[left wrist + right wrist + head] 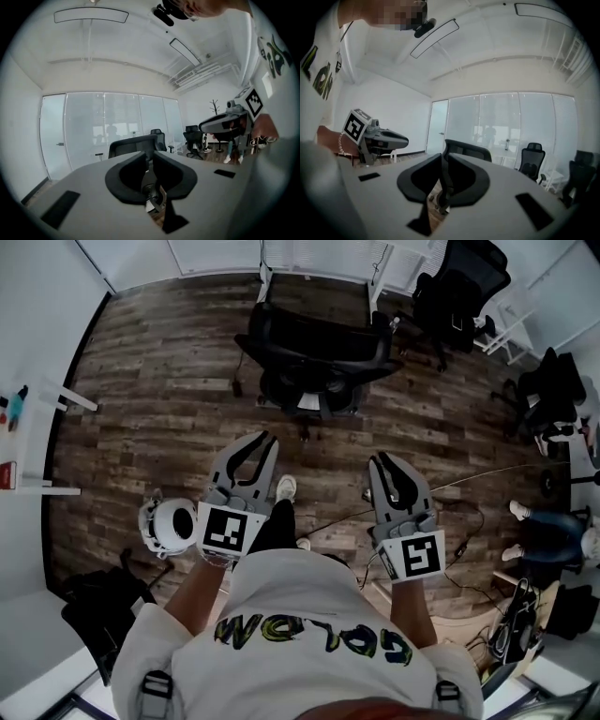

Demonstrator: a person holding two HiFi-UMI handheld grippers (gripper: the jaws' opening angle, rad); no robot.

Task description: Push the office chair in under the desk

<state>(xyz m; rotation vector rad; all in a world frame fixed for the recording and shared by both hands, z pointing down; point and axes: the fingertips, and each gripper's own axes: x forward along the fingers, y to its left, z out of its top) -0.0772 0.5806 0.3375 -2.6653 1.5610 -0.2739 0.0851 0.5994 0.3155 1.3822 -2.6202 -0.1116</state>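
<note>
The black mesh office chair (314, 348) stands on the wood floor ahead of me, its back toward me, in front of a white desk (265, 276) by the glass wall. The left gripper (266, 438) and the right gripper (380, 457) are held side by side at waist height, well short of the chair and touching nothing. In the left gripper view the chair (131, 145) shows beyond the left gripper (149, 154); its jaws stand a narrow slit apart with nothing between them. The right gripper (443, 158) looks the same, with the chair (468, 149) beyond it.
More black chairs (461, 285) stand at the far right. A seated person's legs (542, 526) and floor cables (459, 514) are on the right. A white round device (169, 525) and a black bag (101, 601) lie at my left, beside a white table (36, 442).
</note>
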